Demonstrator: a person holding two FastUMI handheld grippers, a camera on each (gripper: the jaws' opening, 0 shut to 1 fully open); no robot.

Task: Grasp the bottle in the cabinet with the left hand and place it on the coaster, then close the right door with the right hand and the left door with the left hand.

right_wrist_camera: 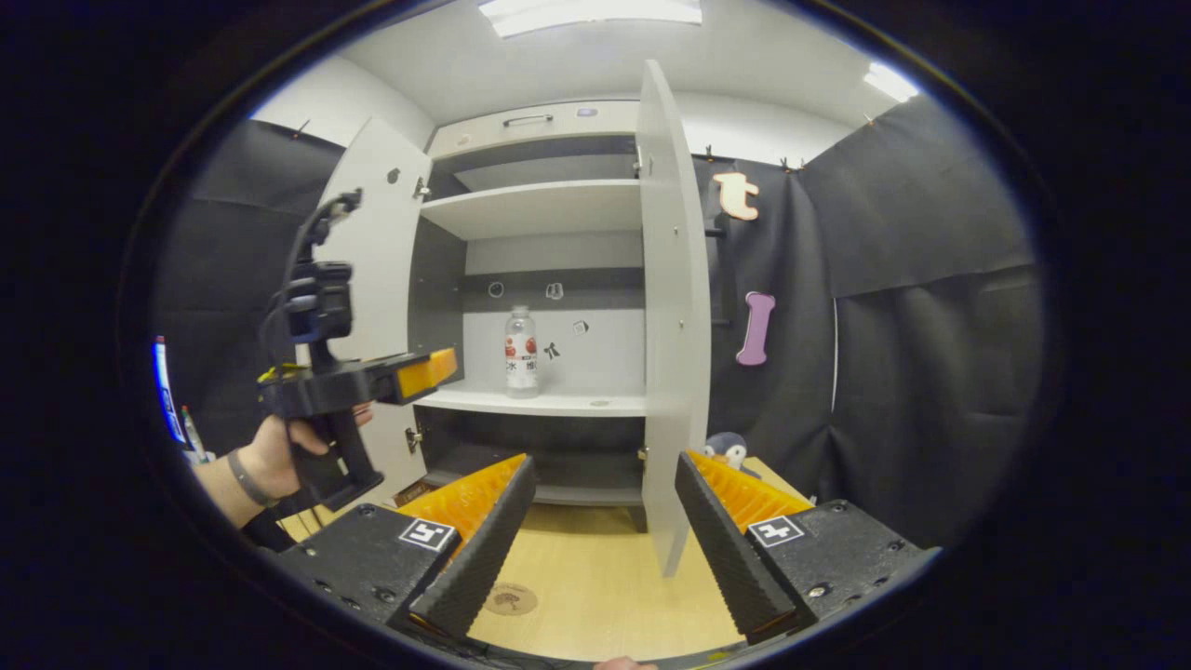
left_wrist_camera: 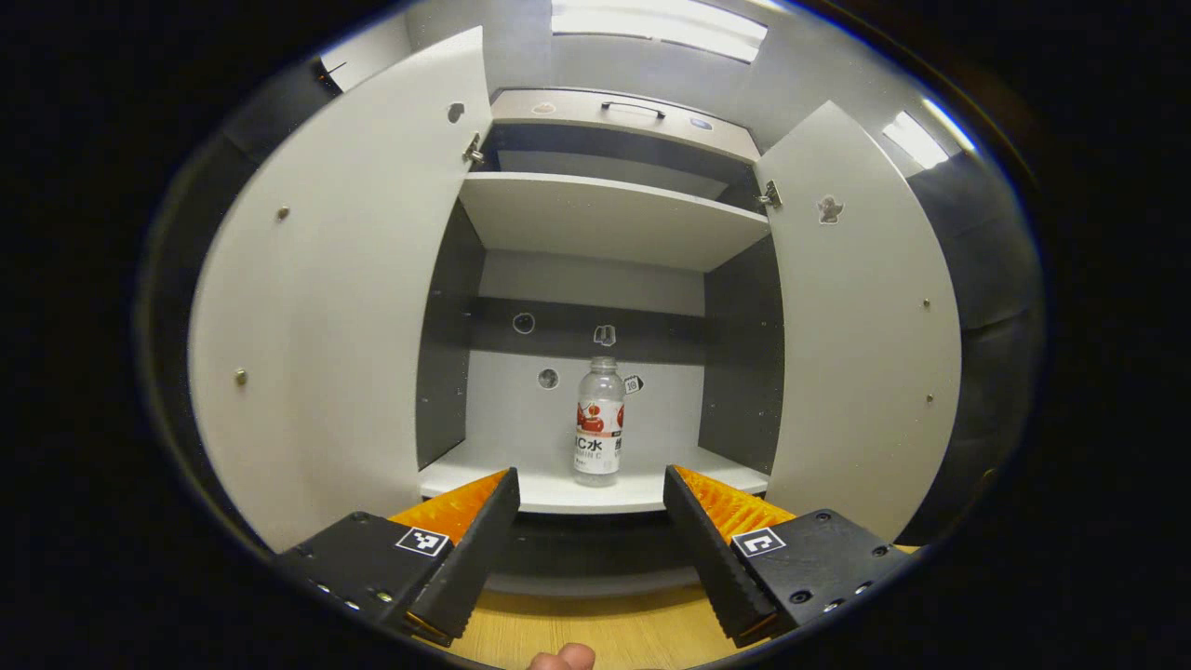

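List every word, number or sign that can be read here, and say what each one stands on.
Label on the bottle: it carries print, but too small and warped to quote reliably.
Stickers on the cabinet back wall: too small to read.
Square tags on the left gripper and right gripper: black-and-white patterns, no words.
Nothing else legible.

A clear plastic bottle is standing upright on the white cabinet shelf. A round brown coaster is lying on the light wooden table.
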